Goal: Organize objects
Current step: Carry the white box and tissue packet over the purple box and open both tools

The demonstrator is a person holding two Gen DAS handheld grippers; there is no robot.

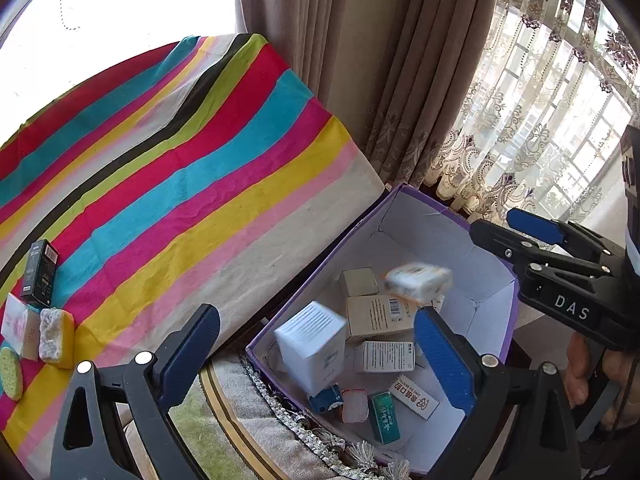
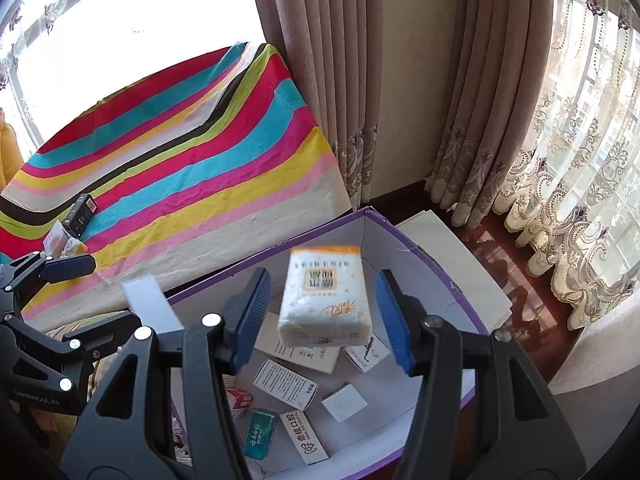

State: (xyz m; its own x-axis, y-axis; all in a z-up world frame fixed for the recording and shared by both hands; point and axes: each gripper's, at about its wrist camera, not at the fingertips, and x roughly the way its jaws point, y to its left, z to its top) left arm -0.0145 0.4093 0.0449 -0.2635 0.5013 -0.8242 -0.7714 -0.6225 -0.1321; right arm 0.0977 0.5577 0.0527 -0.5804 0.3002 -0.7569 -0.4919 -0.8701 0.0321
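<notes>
A purple cardboard box (image 1: 440, 208) with a white inside holds several small packages; it also shows in the right wrist view (image 2: 404, 240). My left gripper (image 1: 316, 348) is open above it. A white box (image 1: 314, 346), blurred, is in mid-air between its fingers, touching neither; in the right wrist view the white box (image 2: 152, 306) shows at left. My right gripper (image 2: 324, 316) is open above the purple box. A white tissue pack (image 2: 324, 296) with orange print, blurred, is in mid-air between its fingers, also seen in the left wrist view (image 1: 418, 282).
A striped cloth (image 1: 180, 184) covers the table left of the box. On it lie a black box (image 1: 40, 274), a pink-white pack (image 1: 18, 330), a yellow sponge (image 1: 56, 338) and a round green sponge (image 1: 10, 372). Curtains (image 2: 360, 80) hang behind.
</notes>
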